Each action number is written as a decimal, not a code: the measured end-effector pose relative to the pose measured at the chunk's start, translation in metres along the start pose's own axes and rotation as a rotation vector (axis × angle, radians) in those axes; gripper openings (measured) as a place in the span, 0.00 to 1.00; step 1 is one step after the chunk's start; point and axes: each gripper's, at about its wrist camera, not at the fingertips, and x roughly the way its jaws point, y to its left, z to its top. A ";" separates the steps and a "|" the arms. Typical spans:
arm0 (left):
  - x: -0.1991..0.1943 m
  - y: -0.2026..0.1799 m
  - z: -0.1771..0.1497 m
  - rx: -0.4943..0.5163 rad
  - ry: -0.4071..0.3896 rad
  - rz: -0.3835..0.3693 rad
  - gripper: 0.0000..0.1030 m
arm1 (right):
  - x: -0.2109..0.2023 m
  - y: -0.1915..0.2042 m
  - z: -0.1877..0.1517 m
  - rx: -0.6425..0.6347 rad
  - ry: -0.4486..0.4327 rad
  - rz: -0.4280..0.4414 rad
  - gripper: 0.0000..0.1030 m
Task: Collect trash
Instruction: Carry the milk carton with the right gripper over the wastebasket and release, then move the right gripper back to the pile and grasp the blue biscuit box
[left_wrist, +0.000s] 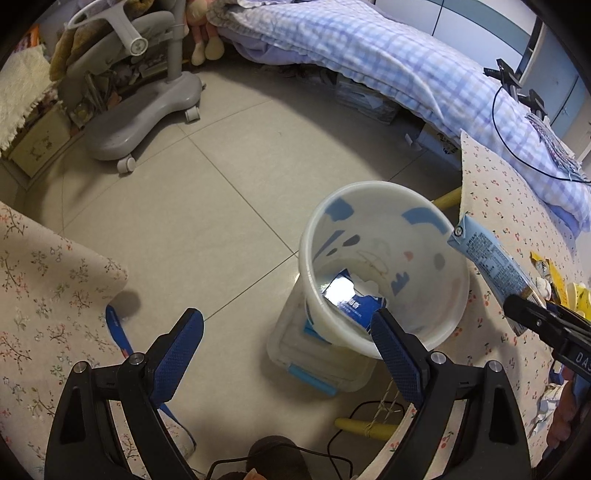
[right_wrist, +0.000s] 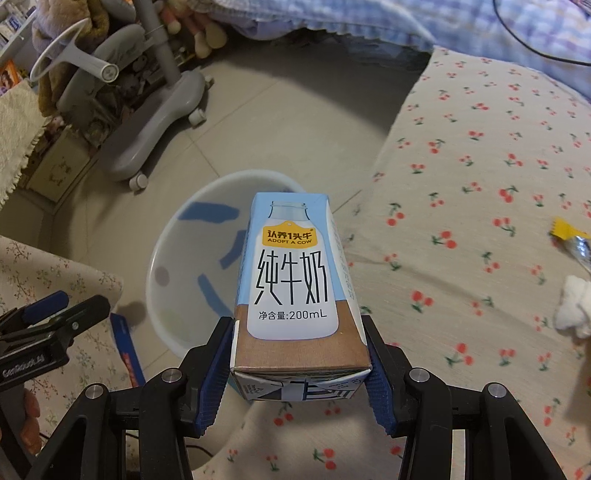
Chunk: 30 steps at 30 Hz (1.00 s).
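A white trash bin (left_wrist: 384, 273) with blue marks stands on the floor beside the table; a blue carton (left_wrist: 354, 299) lies inside it. It also shows in the right wrist view (right_wrist: 192, 266). My right gripper (right_wrist: 299, 354) is shut on a blue milk carton (right_wrist: 295, 284), held over the table edge, its far end over the bin's rim. The same carton (left_wrist: 495, 269) shows at the right of the left wrist view, with the right gripper (left_wrist: 532, 314) behind it. My left gripper (left_wrist: 288, 325) is open and empty, above the floor just left of the bin, its right finger over the bin's near rim.
The table has a cherry-print cloth (right_wrist: 480, 184) with a yellow wrapper (right_wrist: 569, 236) and a white tissue (right_wrist: 576, 306). A floral-covered surface (left_wrist: 44, 288) is at left. A grey wheeled chair base (left_wrist: 147, 114) and a bed (left_wrist: 369, 48) stand beyond. A clear box (left_wrist: 317, 362) sits under the bin.
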 end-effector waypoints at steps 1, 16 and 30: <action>0.001 0.001 0.000 -0.003 0.001 0.003 0.91 | 0.002 0.002 0.001 -0.003 -0.001 0.007 0.55; -0.004 -0.014 -0.003 0.027 -0.002 -0.021 0.91 | -0.036 0.000 -0.002 -0.008 -0.087 -0.027 0.74; -0.019 -0.074 -0.017 0.151 -0.014 -0.077 0.91 | -0.118 -0.074 -0.044 0.028 -0.170 -0.213 0.88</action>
